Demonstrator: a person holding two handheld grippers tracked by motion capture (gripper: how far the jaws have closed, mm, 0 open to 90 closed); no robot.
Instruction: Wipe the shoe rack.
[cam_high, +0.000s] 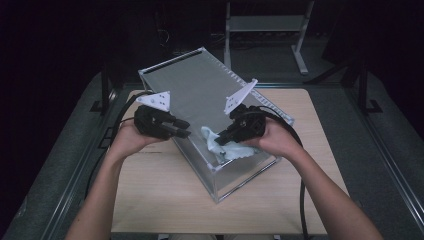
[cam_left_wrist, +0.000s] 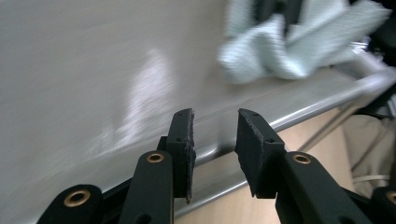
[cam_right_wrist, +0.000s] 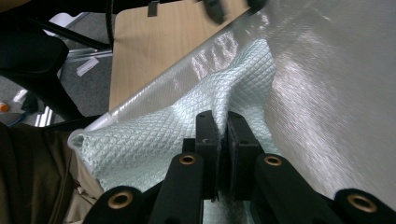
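A: Cloth (cam_high: 226, 146), pale green and quilted, is lying bunched on the top face of a clear box (cam_high: 200, 95), near the box's closest corner.

B: Where is it sitting relative to the fingers?

A: The right gripper (cam_high: 223, 138) is pinching it. In the right gripper view, the two black fingers (cam_right_wrist: 207, 135) are pressing together on a raised fold of the cloth (cam_right_wrist: 154, 140), and the fabric is spreading out to the left and ahead of them over the box's shiny surface.

B: And the other gripper?

A: The left gripper (cam_high: 185, 132) is hovering at the box's left edge, just beside the cloth and apart from it. In the left gripper view its fingers (cam_left_wrist: 184, 140) are standing apart with nothing between them; the cloth (cam_left_wrist: 299, 42) is showing blurred beyond them, past the box's rounded metal edge.

B: What is surrounding all this?

A: The box is resting at an angle on a light wooden table (cam_high: 165, 200). Two forearms are coming in from the bottom of the high view, a hand wrapped around each gripper, with black cables trailing back. Dark floor and a metal frame (cam_high: 265, 25) are lying beyond the table.
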